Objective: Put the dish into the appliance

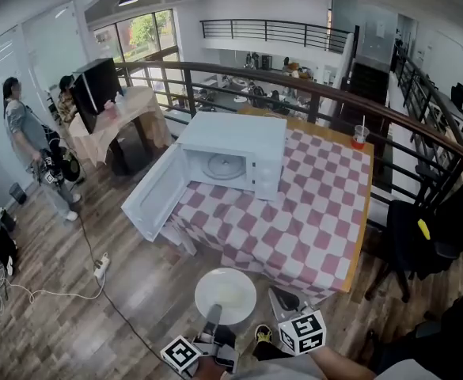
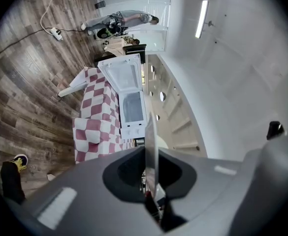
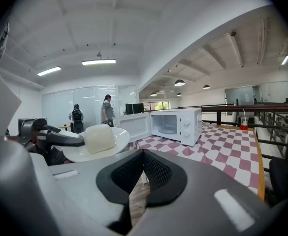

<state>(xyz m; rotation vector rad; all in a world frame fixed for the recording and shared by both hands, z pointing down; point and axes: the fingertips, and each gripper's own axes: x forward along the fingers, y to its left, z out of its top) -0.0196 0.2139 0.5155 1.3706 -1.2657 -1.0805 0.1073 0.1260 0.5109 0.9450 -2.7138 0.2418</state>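
The left gripper (image 1: pixel 214 312) is clenched on the near rim of the white dish (image 1: pixel 226 293), holding it out over the wooden floor (image 1: pixel 136 307) just short of the table's (image 1: pixel 326 212) near edge. The right gripper (image 3: pixel 143 154) beside it has its jaws pressed together on nothing. The microwave (image 1: pixel 233 153) stands at the table's far left corner, door (image 1: pixel 153 196) swung open.

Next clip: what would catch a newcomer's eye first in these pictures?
A white microwave stands with its door swung wide open at the left end of a red-and-white checked tablecloth. In front of it, short of the table, the left gripper holds a white plate by its rim, jaws shut on it. A pale block sits on the plate.
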